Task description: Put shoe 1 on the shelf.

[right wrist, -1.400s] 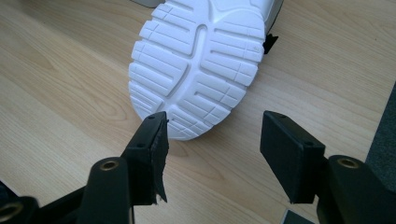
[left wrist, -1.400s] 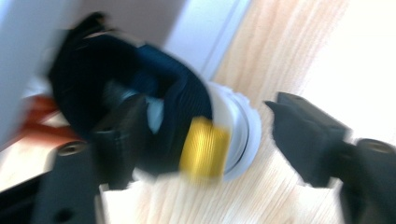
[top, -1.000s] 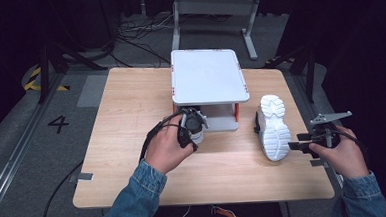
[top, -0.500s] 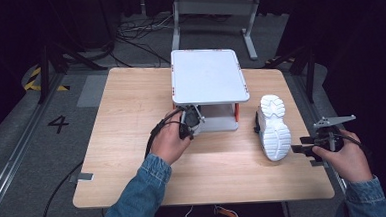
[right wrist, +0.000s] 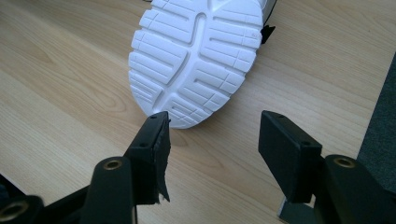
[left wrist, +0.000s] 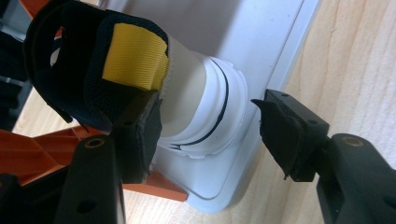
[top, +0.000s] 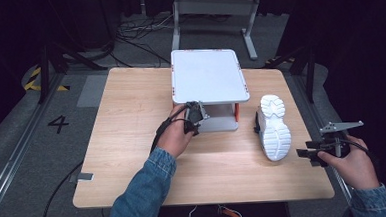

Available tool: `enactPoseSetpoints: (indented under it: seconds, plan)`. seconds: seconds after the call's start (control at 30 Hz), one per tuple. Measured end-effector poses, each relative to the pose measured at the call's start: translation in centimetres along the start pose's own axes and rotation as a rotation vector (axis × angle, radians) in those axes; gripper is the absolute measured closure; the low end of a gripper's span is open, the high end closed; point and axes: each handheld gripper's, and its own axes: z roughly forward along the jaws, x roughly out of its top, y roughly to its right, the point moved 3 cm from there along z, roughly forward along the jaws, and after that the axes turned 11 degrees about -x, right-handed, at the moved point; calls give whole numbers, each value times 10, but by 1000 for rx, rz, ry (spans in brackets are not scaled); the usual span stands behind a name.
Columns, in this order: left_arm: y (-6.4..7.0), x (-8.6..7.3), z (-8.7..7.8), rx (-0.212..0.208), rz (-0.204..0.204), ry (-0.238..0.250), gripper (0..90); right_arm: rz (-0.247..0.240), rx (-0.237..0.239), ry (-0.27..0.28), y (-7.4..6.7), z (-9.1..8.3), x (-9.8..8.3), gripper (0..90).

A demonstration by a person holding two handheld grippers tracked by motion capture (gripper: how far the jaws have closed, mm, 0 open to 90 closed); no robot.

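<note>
A white two-level rack [top: 207, 75] with orange legs stands mid-table. My left gripper [top: 194, 116] reaches in under its front left corner. In the left gripper view a shoe [left wrist: 187, 93] with a white sole, a black collar and a yellow heel tab rests on the rack's lower white shelf [left wrist: 280, 46]. Its heel sits between my left gripper's [left wrist: 205, 126] jaws, which have just been opening. One pad lies against the heel and the other stands clear of it. A second shoe [top: 274, 129] lies sole up to the right of the rack. My right gripper [top: 308, 152] is open just short of its white sole [right wrist: 201, 56].
The wooden table [top: 131, 121] has bare room left of the rack and along the front. The right gripper hovers near the table's right edge [top: 313, 147]. Cables and a metal stand [top: 215, 7] lie on the dark floor behind.
The left hand has pushed forward and down, carrying the shoe in under the rack's top, and its jaws have spread. The right hand has stayed put.
</note>
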Motion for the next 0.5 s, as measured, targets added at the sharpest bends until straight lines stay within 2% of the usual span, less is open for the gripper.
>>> enactPoseSetpoints:
  seconds: [0.07, 0.17, 0.23, 0.27, 0.3, 0.33, 0.37, 0.43, 0.5]
  plan:
    - [0, -1, 1, 25, 22, -34, 381, -7, 0, 5, -1, 0, 0, 440]
    - [0, -3, 2, 35, 29, -42, 364, -10, 7, 9, -3, 1, 2, 436]
    - [0, -6, 1, 53, 38, -88, 339, -14, 10, 12, -4, 2, 4, 435]
    - [1, -8, 1, 48, 26, -92, 339, -18, 11, 15, -4, 3, 5, 434]
    - [3, -8, 0, 18, -16, -72, 326, -19, 12, 14, -5, 4, 6, 433]
    - [3, -8, 0, 18, -16, -72, 309, -19, 12, 14, -5, 4, 6, 433]
    - [5, -9, -2, -28, -55, -30, 309, -19, 16, 15, -6, 5, 8, 433]
    - [8, -8, -11, -65, -97, 10, 301, -24, 24, 20, -7, 6, 12, 430]
    - [13, -7, -27, -78, -152, 19, 300, -30, 27, 27, -7, 7, 14, 430]
